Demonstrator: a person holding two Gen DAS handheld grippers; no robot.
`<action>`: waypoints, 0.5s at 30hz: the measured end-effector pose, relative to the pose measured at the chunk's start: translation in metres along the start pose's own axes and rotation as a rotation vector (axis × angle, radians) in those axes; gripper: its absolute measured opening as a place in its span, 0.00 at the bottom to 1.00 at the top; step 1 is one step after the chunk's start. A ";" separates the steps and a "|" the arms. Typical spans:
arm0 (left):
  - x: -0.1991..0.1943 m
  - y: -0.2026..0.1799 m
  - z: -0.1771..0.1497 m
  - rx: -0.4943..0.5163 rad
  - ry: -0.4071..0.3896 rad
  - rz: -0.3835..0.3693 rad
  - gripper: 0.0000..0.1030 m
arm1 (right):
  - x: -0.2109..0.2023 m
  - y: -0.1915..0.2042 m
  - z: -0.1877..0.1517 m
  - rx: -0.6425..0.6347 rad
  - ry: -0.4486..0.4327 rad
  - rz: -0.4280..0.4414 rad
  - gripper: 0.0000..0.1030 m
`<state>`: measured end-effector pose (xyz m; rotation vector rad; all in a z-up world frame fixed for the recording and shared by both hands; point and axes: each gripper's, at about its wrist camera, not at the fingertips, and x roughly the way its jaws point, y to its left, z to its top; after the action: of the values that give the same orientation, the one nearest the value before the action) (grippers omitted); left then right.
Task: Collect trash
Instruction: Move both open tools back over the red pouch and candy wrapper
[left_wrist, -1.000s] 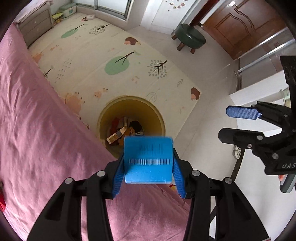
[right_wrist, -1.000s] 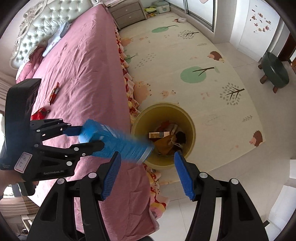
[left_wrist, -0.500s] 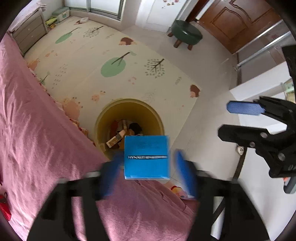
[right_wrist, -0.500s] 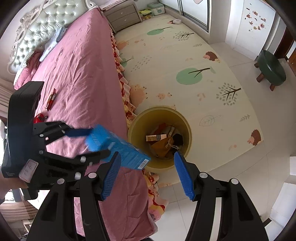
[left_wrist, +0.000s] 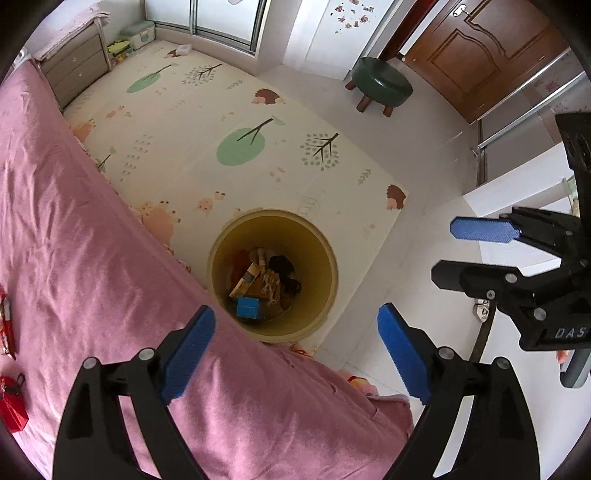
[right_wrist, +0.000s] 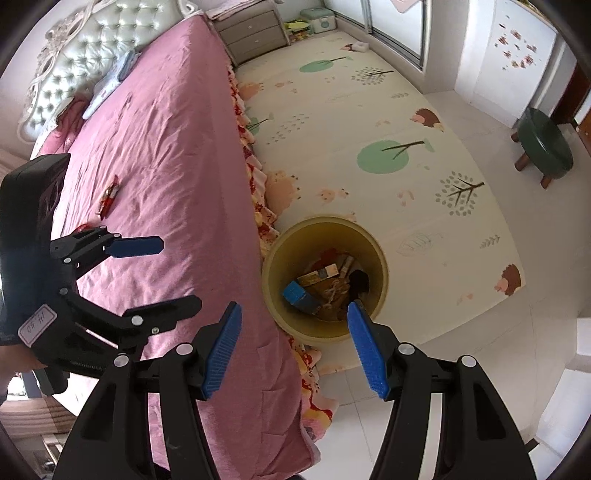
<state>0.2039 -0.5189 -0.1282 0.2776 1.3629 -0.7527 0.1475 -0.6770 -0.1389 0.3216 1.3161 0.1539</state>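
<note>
Yellow plastic formed the one bin (left_wrist: 273, 328) on the floor, standing on the edge of the patterned play mat (left_wrist: 221, 122) and right against the side of the bed. Inside it lay one blue box (left_wrist: 247, 307), on end among several pieces of brown and dark trash too jumbled to count.

Two grippers were in view. The left gripper (left_wrist: 295, 347) pointed down over the bed's edge, its jaws having just opened wide, with nothing between the two blue pads (left_wrist: 188, 349); the blue box it had released was down in the bin. The right gripper (right_wrist: 295, 349) hung beside it with its jaws partly apart and empty, one pad tip overlapping the bin's near rim in its own view.

One pink bedspread (right_wrist: 162, 155) covered the bed, its frilled hem (right_wrist: 258, 192) dropping beside the bin. On the spread lay more trash: one red-and-white wrapper (right_wrist: 109, 195), and at the left wrist view's edge two red pieces (left_wrist: 11, 404), partly cut off. A pale cloth (right_wrist: 110, 79) lay near the tufted headboard (right_wrist: 85, 55).

Further off stood one green round stool (left_wrist: 380, 86) on bare tile, one grey drawer chest (right_wrist: 251, 35), one wooden door (left_wrist: 480, 55), and a small pale tub (right_wrist: 317, 20) by the window. Nothing stood between the grippers and the bin's open mouth.
</note>
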 end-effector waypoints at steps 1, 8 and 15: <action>-0.004 0.002 -0.004 -0.002 -0.005 0.010 0.86 | 0.000 0.004 0.001 -0.007 0.000 0.003 0.57; -0.039 0.036 -0.045 -0.048 -0.043 0.057 0.87 | 0.007 0.065 0.007 -0.105 0.012 0.042 0.57; -0.079 0.093 -0.101 -0.139 -0.065 0.122 0.87 | 0.023 0.145 0.008 -0.235 0.042 0.099 0.57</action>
<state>0.1822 -0.3646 -0.0980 0.2221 1.3175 -0.5587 0.1710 -0.5340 -0.1125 0.1844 1.3094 0.3971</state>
